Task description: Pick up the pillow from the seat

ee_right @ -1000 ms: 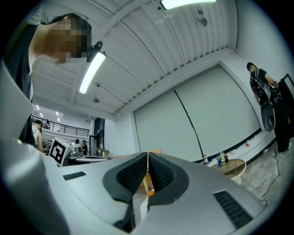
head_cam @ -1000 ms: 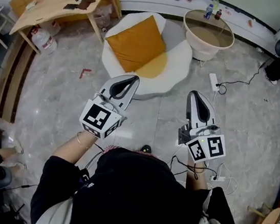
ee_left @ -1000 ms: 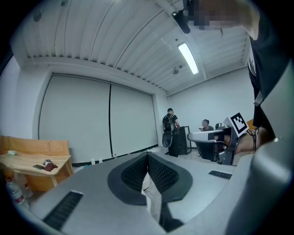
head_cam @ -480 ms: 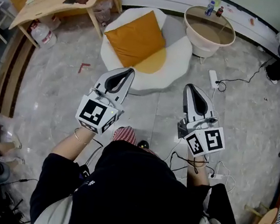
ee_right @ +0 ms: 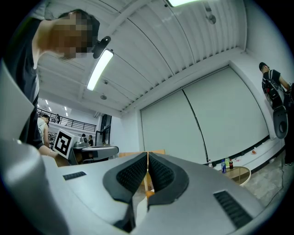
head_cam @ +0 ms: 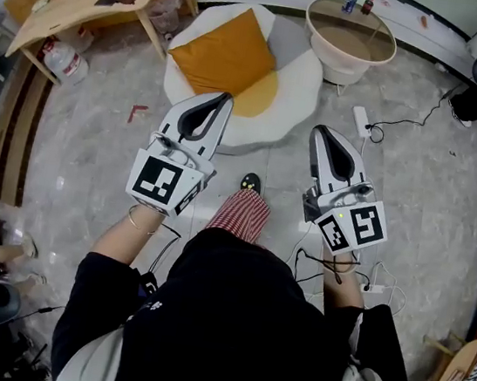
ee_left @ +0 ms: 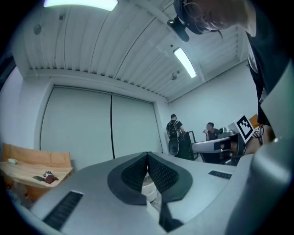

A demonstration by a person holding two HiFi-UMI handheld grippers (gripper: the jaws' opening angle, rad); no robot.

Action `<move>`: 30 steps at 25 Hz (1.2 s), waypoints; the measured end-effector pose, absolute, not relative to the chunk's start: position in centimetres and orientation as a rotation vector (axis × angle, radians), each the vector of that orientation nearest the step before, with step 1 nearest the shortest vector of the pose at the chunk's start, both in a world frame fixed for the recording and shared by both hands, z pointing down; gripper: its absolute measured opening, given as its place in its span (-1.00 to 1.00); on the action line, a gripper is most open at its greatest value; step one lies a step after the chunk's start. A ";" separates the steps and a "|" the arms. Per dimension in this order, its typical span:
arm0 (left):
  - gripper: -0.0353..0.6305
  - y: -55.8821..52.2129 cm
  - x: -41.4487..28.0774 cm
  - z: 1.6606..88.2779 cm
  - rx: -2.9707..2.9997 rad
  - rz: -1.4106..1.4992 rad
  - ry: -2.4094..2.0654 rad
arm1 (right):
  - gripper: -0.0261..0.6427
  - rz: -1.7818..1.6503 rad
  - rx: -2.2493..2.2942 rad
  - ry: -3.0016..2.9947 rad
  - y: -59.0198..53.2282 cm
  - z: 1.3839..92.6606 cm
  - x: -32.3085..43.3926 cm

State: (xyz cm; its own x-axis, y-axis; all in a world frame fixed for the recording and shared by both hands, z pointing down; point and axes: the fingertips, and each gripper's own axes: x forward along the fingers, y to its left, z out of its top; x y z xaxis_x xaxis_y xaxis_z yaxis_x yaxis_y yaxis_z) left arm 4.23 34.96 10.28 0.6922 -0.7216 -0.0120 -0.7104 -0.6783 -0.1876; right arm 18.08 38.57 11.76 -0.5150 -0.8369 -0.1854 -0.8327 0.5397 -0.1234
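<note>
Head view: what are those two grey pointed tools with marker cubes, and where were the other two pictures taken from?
They are hand-held grippers that a person carries, one on each side. The head view looks down from a camera on the person's head: the left gripper and right gripper point toward an orange pillow lying on a white seat on the floor. The other two pictures come from cameras riding on each gripper, looking along its jaws into the room. Both pairs of jaws are closed and empty; the pillow is untouched.
</note>
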 end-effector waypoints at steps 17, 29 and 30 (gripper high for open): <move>-0.87 26.5 7.0 11.8 -2.811 -0.047 1.112 | -0.86 0.002 -1.424 2.597 30.5 11.5 18.6; -0.87 20.1 9.5 12.0 -2.819 -0.037 1.131 | -0.86 -0.002 -1.387 2.651 23.3 11.1 20.4; -0.87 19.5 9.5 12.0 -2.819 -0.036 1.143 | -0.86 0.001 -1.379 2.664 22.7 11.1 20.2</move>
